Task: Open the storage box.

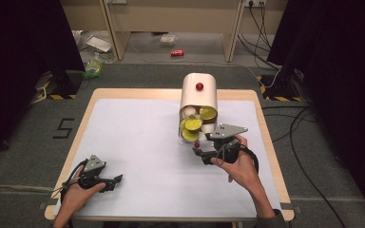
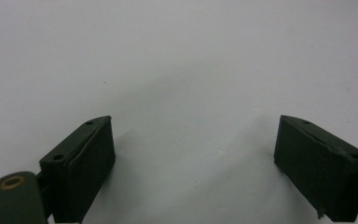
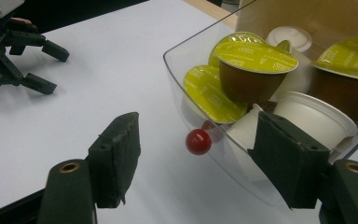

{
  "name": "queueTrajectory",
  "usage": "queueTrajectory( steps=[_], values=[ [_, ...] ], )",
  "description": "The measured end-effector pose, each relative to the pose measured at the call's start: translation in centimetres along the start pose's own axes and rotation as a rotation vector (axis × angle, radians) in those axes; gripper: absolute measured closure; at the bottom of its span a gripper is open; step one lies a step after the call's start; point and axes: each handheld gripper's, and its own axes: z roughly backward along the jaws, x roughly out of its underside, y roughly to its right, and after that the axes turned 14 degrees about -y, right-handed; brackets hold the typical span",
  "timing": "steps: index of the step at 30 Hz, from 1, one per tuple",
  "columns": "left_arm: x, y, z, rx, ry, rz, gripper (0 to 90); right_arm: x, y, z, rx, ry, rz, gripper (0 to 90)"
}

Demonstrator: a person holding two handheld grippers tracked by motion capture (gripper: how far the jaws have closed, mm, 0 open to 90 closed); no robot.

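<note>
High view first: the white table (image 1: pixel 138 142) carries a white dispenser (image 1: pixel 198 97) whose clear drawer (image 3: pixel 205 51) (pulled out toward me) holds green-lidded capsules (image 3: pixel 256 58). My right claw (image 3: pixel 196 163) stands just before that drawer, its jaws apart either side of the small red knob (image 3: pixel 198 142) and not touching it. My left claw (image 2: pixel 193 158) rests well apart, jaws wide over bare table.

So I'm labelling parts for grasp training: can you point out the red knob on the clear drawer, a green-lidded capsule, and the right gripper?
red knob (image 3: pixel 198 142), right gripper view, its round front.
green-lidded capsule (image 3: pixel 256 57), right gripper view, foil lid.
right gripper (image 3: pixel 193 158), right gripper view, midway between the fingertips.
</note>
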Motion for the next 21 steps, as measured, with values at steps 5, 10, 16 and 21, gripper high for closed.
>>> queueTrajectory(
  steps=[5, 10, 16, 21],
  values=[
    [0.0, 0.0, 0.0, 0.0, 0.0, 0.0, 11.6, 0.09, -0.04, 0.02, 0.001, 0.002, 0.001, 32.2],
    [0.0, 0.0, 0.0, 0.0, 0.0, 0.0, 11.6, 0.14, -0.1, 0.06, 0.001, 0.0, 0.002, 32.2],
    [0.0, 0.01, 0.0, 0.0, 0.0, 0.0, 11.6, 0.22, -0.11, 0.1, 0.001, -0.001, 0.004, 32.2],
    [0.0, 0.01, 0.0, 0.0, 0.0, 0.0, 11.6, 0.31, -0.18, 0.14, 0.0, -0.003, -0.001, 32.2]
  ],
)
